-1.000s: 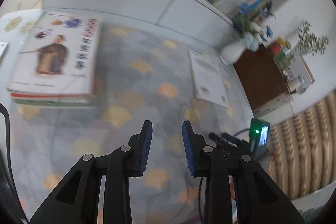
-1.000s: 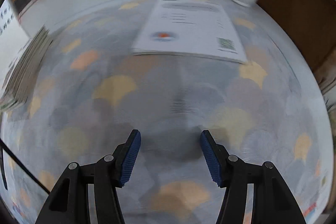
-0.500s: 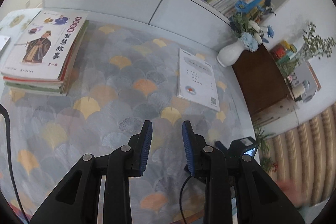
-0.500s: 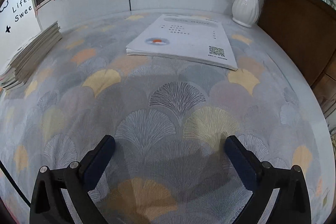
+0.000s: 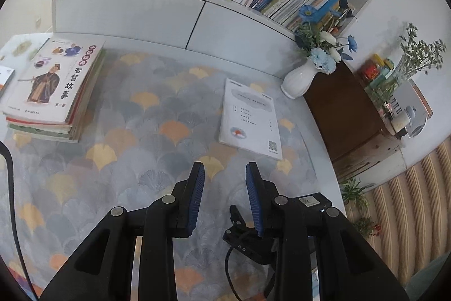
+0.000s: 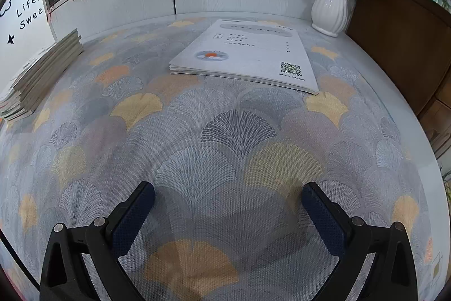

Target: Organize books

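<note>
At the bottom of the frame the right gripper [image 6: 228, 213] has spread wide and holds nothing, the left gripper [image 5: 225, 195] is part open and empty, so the white book [image 6: 248, 58] up ahead can be grabbed for the book pile [image 5: 53, 86] at left.

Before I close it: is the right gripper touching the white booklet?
Apart. Right wrist view shows patterned cloth between the open right gripper and the white booklet.

Left wrist view: the right gripper [image 5: 235, 212] is mostly hidden behind the left gripper [image 5: 225, 174], only one black finger and the housing show, so its jaw gap can't be read there. Left of the book stack [image 5: 53, 86], a second book [image 5: 5, 76] is cut by the frame edge. White booklet [image 6: 245, 58] print too small to read. Wall lettering [image 6: 29, 11] left of the stack is clipped.
</note>
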The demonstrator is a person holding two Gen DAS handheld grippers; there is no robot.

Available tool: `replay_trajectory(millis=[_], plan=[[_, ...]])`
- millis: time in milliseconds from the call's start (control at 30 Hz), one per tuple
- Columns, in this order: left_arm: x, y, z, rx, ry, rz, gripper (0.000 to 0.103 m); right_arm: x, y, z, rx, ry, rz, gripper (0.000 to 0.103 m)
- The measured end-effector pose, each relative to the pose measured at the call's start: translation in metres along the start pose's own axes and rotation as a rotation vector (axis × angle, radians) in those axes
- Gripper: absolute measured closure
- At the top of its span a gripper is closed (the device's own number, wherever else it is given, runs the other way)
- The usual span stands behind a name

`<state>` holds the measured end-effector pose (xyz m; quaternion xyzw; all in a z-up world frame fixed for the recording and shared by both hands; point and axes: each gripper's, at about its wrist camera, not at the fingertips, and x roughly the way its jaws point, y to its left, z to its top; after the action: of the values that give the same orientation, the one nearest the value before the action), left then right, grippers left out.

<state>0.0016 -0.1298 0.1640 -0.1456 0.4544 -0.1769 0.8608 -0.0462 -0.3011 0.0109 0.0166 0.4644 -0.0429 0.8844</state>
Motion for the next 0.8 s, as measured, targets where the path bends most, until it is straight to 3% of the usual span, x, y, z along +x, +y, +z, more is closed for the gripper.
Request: replay_trajectory(millis=[167,433,800], plan=[[-0.003,0.006,-0.002,-0.054,-0.015,-0.012,0.075,-0.001,0.000,0.001,0.000,0.000,0.000,0.000],[-0.013,0.011,0.000,-0.061,-0.037,0.015,0.075,-0.001,0.000,0.001,0.000,0.000,0.000,0.000],[-0.001,0.020,0.001,-0.096,0.008,-0.010,0.075,-0.002,0.001,0.001,0.000,0.000,0.000,0.000]])
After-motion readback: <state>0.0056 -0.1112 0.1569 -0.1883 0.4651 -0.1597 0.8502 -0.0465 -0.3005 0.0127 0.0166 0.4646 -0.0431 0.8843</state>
